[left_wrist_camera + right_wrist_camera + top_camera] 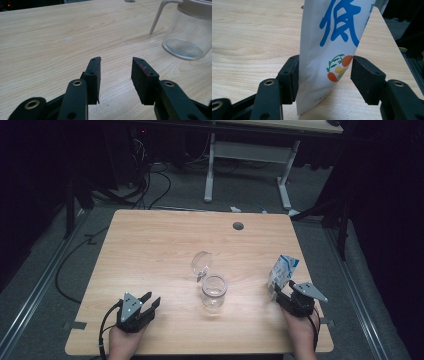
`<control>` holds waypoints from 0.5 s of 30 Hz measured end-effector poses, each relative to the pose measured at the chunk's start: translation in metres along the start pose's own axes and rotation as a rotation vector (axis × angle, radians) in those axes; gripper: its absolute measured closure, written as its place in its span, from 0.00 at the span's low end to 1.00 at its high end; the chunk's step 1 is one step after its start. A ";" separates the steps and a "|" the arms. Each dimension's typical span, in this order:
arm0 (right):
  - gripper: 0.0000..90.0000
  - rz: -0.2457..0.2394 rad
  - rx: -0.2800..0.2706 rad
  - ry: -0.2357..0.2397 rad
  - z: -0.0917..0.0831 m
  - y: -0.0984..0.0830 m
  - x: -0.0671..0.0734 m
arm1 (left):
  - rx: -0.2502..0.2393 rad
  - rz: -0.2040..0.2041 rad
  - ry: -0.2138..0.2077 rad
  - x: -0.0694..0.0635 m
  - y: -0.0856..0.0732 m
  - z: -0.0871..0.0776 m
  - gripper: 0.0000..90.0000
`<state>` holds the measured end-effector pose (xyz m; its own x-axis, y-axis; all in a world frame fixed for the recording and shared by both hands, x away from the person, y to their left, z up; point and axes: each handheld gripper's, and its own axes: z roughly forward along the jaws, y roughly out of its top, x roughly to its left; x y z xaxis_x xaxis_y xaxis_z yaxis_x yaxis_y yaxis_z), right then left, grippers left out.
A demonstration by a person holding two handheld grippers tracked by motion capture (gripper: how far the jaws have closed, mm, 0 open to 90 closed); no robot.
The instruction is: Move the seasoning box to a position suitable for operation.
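- The right gripper [324,75] is pinching a white pouch [334,50] with blue lettering; the left pad is lying flat against it, and the right pad is touching its edge.
- The pouch is standing upright near the right edge of the wooden surface [150,250].
- The left gripper [116,75] is resting low over the near left part of the surface, its jaws spread with nothing between them.
- A clear glass jar [214,291] is standing mid-surface between the grippers, its hinged lid [201,263] tipped open behind it.
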<state>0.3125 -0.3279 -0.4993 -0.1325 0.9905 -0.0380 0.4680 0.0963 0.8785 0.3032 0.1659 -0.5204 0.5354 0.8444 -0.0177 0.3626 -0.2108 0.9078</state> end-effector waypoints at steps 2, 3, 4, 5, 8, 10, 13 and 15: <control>0.56 0.000 -0.003 0.006 -0.001 0.000 -0.001 | 0.000 0.000 0.000 0.000 0.000 0.000 0.67; 0.59 -0.008 -0.009 0.007 -0.002 0.000 -0.001 | 0.000 0.000 0.000 0.000 0.000 0.000 0.67; 0.60 -0.013 -0.009 0.005 -0.003 0.000 0.000 | -0.001 0.000 -0.001 0.000 0.001 0.000 0.67; 0.62 -0.013 -0.009 0.010 -0.003 0.000 0.000 | 0.000 0.000 -0.002 0.000 0.001 0.000 0.67; 0.68 -0.027 -0.014 0.009 -0.004 0.000 0.001 | -0.002 -0.002 -0.003 0.000 0.001 0.001 0.67; 0.75 -0.040 -0.015 0.019 -0.006 0.000 0.000 | -0.004 0.000 -0.003 -0.001 0.001 0.001 0.67; 0.83 -0.046 -0.019 0.021 -0.008 0.000 -0.001 | -0.006 0.000 -0.003 0.000 0.002 0.001 0.67; 0.89 -0.047 -0.021 0.023 -0.009 0.000 -0.002 | -0.007 0.000 -0.004 0.000 0.002 0.001 0.67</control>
<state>0.3050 -0.3304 -0.4954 -0.1737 0.9824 -0.0690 0.4427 0.1404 0.8856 0.3047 0.1646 -0.5190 0.5384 0.8425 -0.0195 0.3575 -0.2074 0.9106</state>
